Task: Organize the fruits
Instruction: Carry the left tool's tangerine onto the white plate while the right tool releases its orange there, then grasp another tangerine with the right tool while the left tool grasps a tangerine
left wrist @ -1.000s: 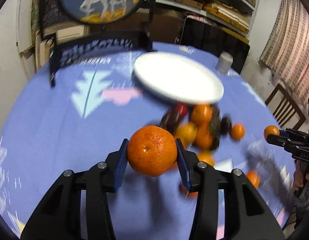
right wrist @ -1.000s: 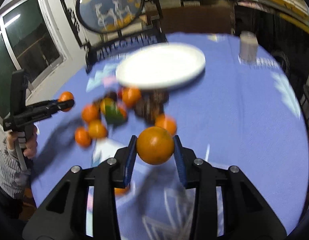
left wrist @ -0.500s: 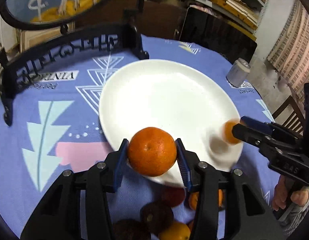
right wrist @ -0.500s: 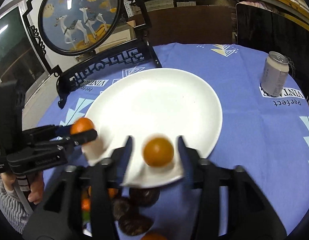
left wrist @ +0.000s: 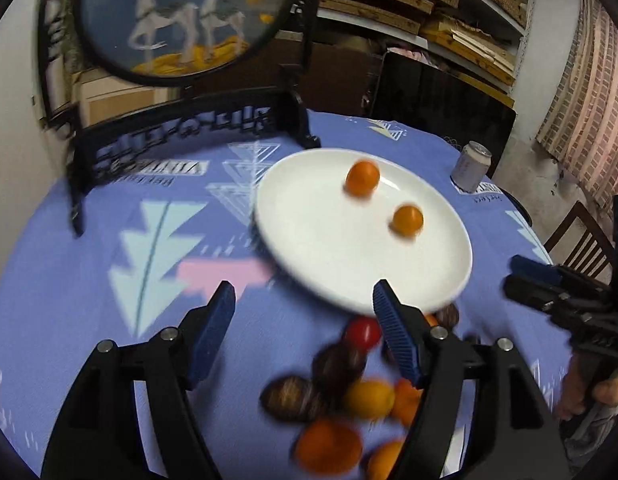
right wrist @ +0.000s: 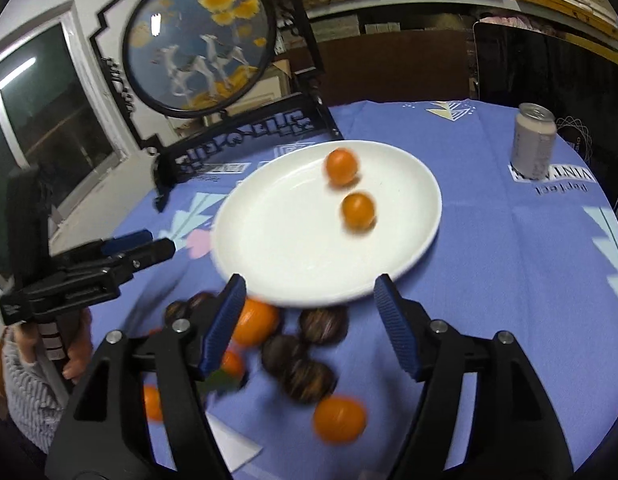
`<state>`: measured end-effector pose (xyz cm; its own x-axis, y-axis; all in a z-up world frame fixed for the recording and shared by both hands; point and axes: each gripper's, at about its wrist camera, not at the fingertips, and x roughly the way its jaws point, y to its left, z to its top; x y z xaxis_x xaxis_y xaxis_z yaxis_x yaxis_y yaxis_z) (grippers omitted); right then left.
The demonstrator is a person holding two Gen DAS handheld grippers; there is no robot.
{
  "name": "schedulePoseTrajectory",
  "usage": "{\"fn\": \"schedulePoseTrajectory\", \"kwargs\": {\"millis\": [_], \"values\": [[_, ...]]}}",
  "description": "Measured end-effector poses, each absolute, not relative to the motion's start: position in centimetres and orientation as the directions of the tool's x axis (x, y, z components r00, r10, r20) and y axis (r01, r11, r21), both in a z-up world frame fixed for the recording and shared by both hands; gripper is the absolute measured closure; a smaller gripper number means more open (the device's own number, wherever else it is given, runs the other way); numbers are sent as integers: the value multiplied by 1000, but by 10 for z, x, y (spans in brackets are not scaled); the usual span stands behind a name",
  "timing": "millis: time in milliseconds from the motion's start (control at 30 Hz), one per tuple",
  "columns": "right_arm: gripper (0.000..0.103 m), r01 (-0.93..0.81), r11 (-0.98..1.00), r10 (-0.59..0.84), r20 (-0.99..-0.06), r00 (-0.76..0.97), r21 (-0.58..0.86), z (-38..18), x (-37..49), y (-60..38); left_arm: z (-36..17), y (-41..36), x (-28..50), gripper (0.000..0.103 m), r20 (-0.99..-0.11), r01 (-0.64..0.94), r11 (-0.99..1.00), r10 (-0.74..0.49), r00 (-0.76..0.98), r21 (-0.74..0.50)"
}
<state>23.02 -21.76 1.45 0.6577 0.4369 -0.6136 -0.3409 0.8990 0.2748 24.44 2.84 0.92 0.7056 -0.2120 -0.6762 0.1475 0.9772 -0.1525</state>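
Note:
Two oranges lie on the white plate (left wrist: 309,240): one at the far side (left wrist: 362,178), one nearer the right (left wrist: 407,219). They also show in the right wrist view, the far orange (right wrist: 341,167) and the near orange (right wrist: 358,211), on the plate (right wrist: 277,248). My left gripper (left wrist: 303,334) is open and empty above the plate's near edge. My right gripper (right wrist: 311,326) is open and empty there too. A heap of oranges (right wrist: 339,420), dark round fruits (right wrist: 307,376) and a red fruit (left wrist: 363,333) lies on the cloth in front of the plate.
A blue patterned tablecloth (left wrist: 89,280) covers the round table. A black stand with a round deer picture (left wrist: 181,20) stands behind the plate. A drink can (right wrist: 533,142) stands at the far right. A wooden chair (left wrist: 577,236) is beyond the table's right edge.
Both grippers have opened and let go of their oranges, which now lie on the plate. Both grippers have drawn back toward the fruit heap.

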Motion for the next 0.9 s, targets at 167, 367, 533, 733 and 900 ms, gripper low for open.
{"fn": "schedulePoseTrajectory", "kwargs": {"millis": [167,367,533,733,900], "values": [[26,-363,885,465,-563,683,291,11,155,-226,-3,53,190,31,-649,107,975,-209,731,-194],[16,-417,882,466,-538,703,219,-5,83,-220,-18,64,149,31,-633,110,966,-238,737,-235],[17,-469,870,457,-608,650,153,-23,74,-196,-21,56,133,31,-631,120,970,-228,742,-211],[18,-459,866,468,-645,603,199,-31,82,-199,-31,43,114,31,-663,158,969,-245,707,-190],[31,-478,864,433,-713,551,156,-42,81,-183,-35,25,107,31,-688,221,964,-261,677,-149]]}}
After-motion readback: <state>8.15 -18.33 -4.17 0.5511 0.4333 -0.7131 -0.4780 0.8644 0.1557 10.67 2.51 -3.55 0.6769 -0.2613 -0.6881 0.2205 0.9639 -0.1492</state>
